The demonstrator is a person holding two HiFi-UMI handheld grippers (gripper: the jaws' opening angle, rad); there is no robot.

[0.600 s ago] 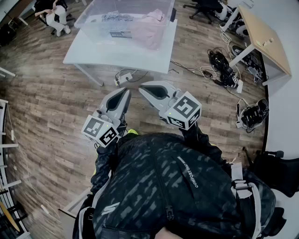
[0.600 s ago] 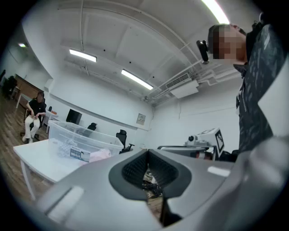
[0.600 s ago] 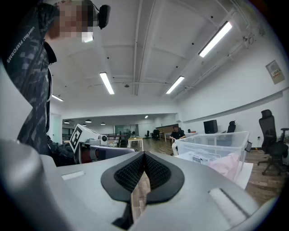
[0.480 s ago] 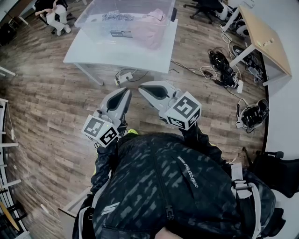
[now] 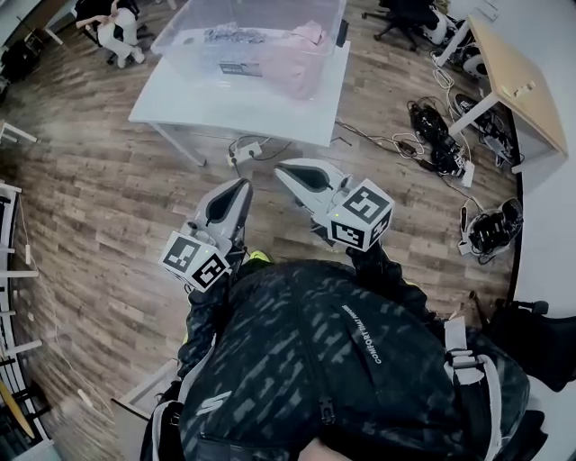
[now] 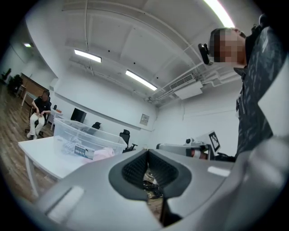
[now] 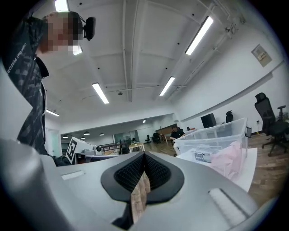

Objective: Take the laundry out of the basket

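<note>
A clear plastic basket (image 5: 184, 40) stands on a white table (image 5: 225, 103) some way ahead of me. Pink laundry (image 5: 301, 58) and a grey piece (image 5: 225, 34) lie inside it. My left gripper (image 5: 243, 185) and right gripper (image 5: 281, 167) are held level side by side over the wooden floor, short of the table. Both are shut with nothing between the jaws. In the left gripper view the left gripper (image 6: 146, 152) points toward the basket (image 6: 67, 135) and pink laundry (image 6: 103, 153). In the right gripper view the right gripper (image 7: 144, 155) faces the basket (image 7: 212, 133) and pink laundry (image 7: 230, 158).
A person sits on a chair at the far left (image 5: 112, 27). Cables and gear (image 5: 436, 135) lie on the floor at the right, beside a wooden desk (image 5: 513, 72). A power strip (image 5: 243, 151) lies under the table. Office chairs (image 5: 405, 13) stand behind.
The head view has shifted a little, so the table and basket sit slightly lower and further right. Both grippers stay shut and side by side.
</note>
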